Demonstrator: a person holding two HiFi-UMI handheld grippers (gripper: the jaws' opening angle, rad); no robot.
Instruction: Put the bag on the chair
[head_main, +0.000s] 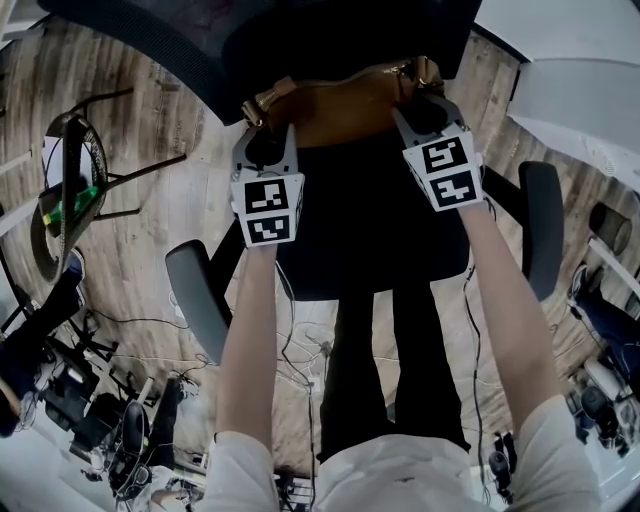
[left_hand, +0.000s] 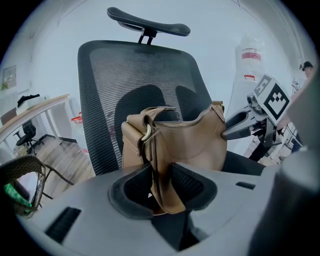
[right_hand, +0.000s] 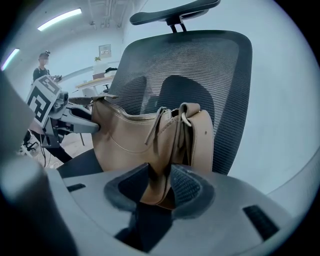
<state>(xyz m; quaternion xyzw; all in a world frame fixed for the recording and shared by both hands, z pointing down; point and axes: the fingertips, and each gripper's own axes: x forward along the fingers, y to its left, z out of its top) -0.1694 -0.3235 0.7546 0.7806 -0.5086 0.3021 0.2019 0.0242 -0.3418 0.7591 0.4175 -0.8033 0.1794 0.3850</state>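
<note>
My left claw pinches the strap at one end of the bag, and my right claw pinches the strap at the other end. Both jaws are only partly closed, and the leather fills the gap between the tips, so I judge the grip to be light. The bag stands upright at the back of the chair, leaning on the mesh back, and it seems to sit on the seat already.

What can go wrong from here is mostly in the letting go. The bag is soft and tall, so if one claw frees its end before the other, the bag can fall to that side. If I pull back while a strap still hangs on a pad, I drag the bag forward, maybe off the seat edge. If I push on the chair it may turn, I think, and the bag slides.

Only the two gripper views show the strap inside the jaws; the head view sees the claws from behind, and the marker cubes cover the pads. The head view alone shows how far back on the seat the bag is, both armrests and the cables on the floor. The left gripper view shows the tip of my right claw touching the bag's far end. The right gripper view shows a person standing far behind.
</note>
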